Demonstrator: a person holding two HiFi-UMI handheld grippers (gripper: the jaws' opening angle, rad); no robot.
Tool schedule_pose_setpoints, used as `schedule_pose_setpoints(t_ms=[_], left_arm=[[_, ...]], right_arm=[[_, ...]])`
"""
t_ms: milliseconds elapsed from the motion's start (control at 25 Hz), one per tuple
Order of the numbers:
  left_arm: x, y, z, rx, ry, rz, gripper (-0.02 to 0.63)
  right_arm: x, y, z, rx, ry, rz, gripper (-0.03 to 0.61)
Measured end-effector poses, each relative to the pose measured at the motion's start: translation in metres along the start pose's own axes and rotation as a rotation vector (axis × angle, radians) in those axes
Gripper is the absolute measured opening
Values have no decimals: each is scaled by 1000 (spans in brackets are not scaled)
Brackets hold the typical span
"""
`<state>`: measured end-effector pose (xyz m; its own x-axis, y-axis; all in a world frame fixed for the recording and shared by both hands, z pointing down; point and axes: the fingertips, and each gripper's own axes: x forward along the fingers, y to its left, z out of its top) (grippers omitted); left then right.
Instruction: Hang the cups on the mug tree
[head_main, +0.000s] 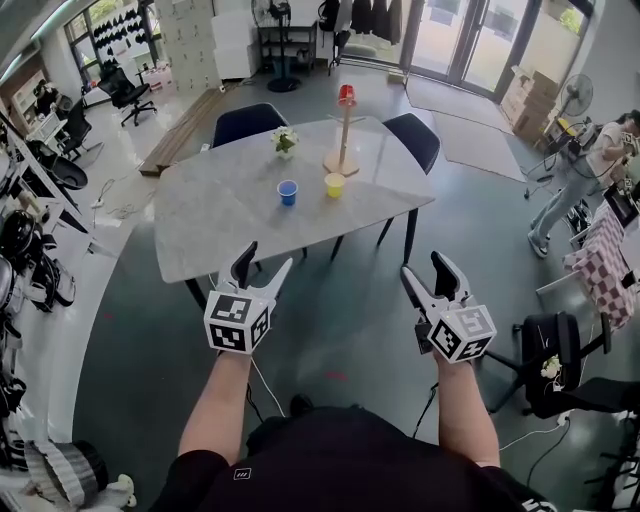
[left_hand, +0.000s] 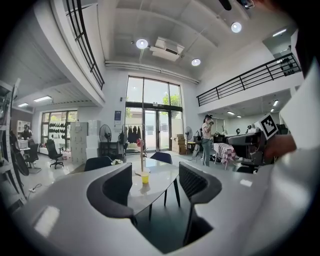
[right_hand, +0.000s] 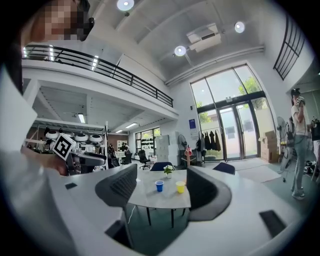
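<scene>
The left gripper (head_main: 266, 258) is held in the air on the near side of the bench (head_main: 220, 215), well short of its edge. Its jaws stand wide apart with nothing between them; only the far bench shows through the gap.

On the bench, the blue cup (head_main: 288, 192) stands upright, mouth up, near the middle. Just to its right, with a gap between, stands the yellow cup (head_main: 334, 184), also upright and close to the foot of the mug tree (head_main: 344, 130). A red cup (head_main: 346, 95) already sits at the top of the tree's post. A small potted plant (head_main: 285, 141) stands behind the blue cup.

Both loose cups look small, smooth and thin-walled, probably plastic. I judge them light and stiff enough to pinch, but slippery and easy to knock over or squash out of round. Whether they have handles cannot be made out from here. A hold across the rim, one jaw inside and one outside, seems the safest, leaving the body free to go onto a peg. The tree looks like a slim wooden post on a small base, so it may rock or slide if pushed sideways.

The right gripper (head_main: 424, 266) is likewise in the air short of the bench, jaws spread wide and empty.

No brand, label or legible writing shows on the cups or the tree. The cubes on the grippers carry only black-and-white square patterns, and a small mark on the person's dark shirt is too small to read.
</scene>
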<state>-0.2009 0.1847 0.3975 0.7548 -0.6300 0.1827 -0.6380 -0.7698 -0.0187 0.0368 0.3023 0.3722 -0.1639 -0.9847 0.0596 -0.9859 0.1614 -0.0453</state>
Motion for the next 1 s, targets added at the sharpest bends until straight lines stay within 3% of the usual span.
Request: schedule_pose_setpoints(t_ms=[640,1000], left_arm=[[-27,56,-38,-66,26,-25,279],[40,88,-53,-79,95,-31,279]], right_arm=[[51,62,-24,36,55,29,278],[116,20,-49,101,89,45,278]])
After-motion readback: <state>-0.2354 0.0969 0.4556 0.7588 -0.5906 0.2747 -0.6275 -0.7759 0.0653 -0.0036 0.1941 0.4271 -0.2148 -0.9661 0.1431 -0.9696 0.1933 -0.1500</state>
